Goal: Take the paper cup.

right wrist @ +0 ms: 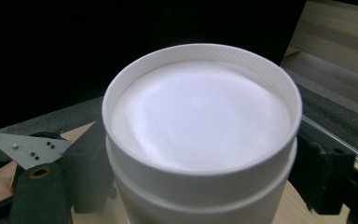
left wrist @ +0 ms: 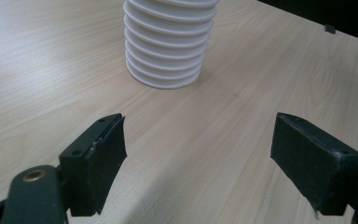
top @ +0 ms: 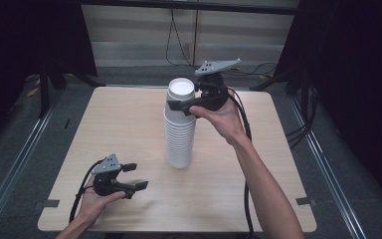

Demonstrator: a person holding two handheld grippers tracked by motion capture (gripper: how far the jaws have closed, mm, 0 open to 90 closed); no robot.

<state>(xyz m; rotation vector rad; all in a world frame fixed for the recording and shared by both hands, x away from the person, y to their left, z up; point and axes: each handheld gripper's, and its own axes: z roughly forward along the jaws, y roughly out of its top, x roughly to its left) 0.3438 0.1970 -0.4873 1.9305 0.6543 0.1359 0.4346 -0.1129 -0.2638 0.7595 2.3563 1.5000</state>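
Observation:
A tall stack of white paper cups (top: 180, 139) stands upside down near the middle of the wooden table (top: 124, 119); its lower rims show as stack (left wrist: 168, 51) in the left gripper view. My right gripper (top: 181, 103) is at the top of the stack, its jaws lying against both sides of the top cup (right wrist: 200, 121), shut on it. My left gripper (top: 135, 176) rests low near the table's front left, pointing toward the stack. In its own view the left gripper (left wrist: 200, 140) is open, with bare table between the jaws.
Black cables (top: 243, 124) trail from the right gripper over the table and down its front edge. Dark curtains hang at both sides, and metal floor rails (top: 323, 154) run along the table. Tape marks (top: 303, 201) sit near the front corners.

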